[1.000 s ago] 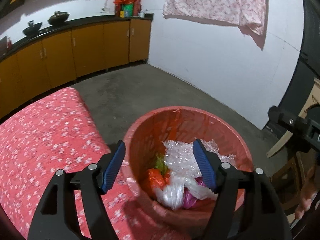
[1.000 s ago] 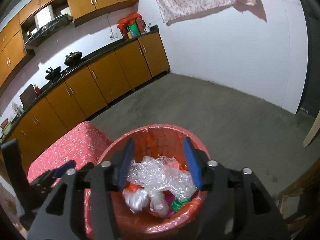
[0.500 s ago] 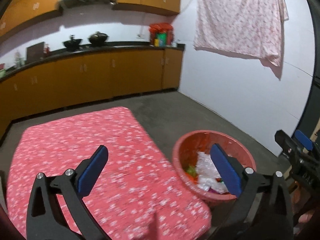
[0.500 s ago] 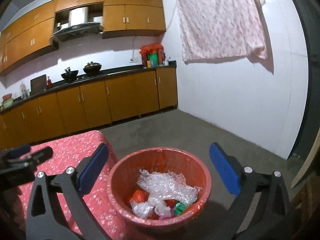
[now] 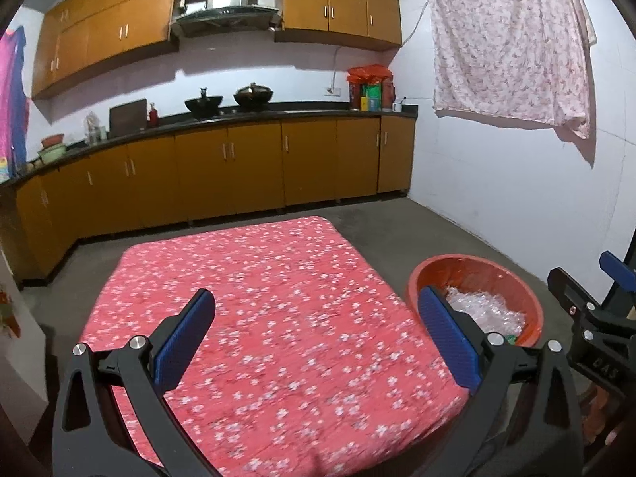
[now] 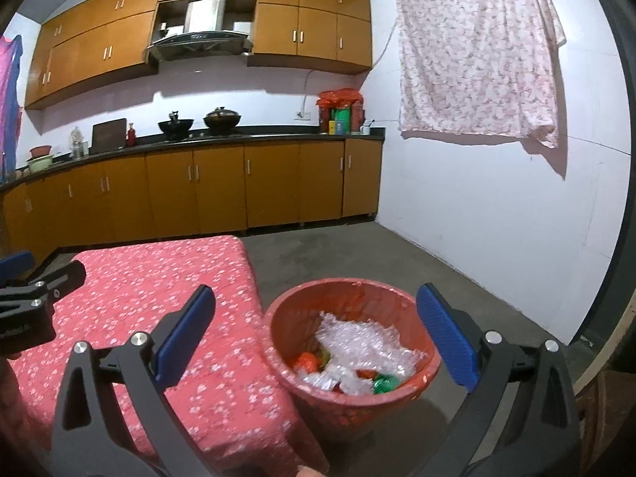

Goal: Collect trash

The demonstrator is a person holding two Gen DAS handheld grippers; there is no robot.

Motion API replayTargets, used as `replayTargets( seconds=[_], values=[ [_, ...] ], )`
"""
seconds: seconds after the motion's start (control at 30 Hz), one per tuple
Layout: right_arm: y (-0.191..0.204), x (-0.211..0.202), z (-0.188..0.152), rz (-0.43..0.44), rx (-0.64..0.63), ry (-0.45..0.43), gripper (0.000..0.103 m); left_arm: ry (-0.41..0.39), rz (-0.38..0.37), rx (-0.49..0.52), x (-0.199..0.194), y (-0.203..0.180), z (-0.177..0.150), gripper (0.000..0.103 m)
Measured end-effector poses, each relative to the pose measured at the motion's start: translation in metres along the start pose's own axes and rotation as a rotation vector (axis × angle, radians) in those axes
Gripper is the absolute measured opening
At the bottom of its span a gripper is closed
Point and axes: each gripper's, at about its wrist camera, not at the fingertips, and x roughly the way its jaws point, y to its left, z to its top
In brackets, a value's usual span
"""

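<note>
The trash sits in the red basket (image 6: 349, 361) at lower centre of the right wrist view: bubble wrap (image 6: 365, 342) on top, with orange and green scraps beneath. The red flowered worktop (image 5: 278, 318) filling the lower left wrist view shows no litter, so the collecting looks finished or nearly so. The left claw (image 5: 314, 342) and right claw (image 6: 316, 342) have just been opening; both stand wide apart and empty. Kitchen cabinets (image 5: 238, 175) line the far wall, and nothing blocks the basket.
</note>
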Motion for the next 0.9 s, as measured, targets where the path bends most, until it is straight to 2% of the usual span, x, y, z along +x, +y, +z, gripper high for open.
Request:
replayTargets(
  seconds=[0.37, 0.9],
  values=[
    [0.01, -0.014, -0.008, 0.017, -0.008, 0.01, 0.099, -0.017, 0.056, 0.008, -0.017, 0.007, -0.017, 0.101],
    [0.008, -0.032, -0.016, 0.017, 0.014, 0.003, 0.099, -0.021, 0.047, 0.008, -0.027, 0.007, -0.025, 0.101]
  ],
)
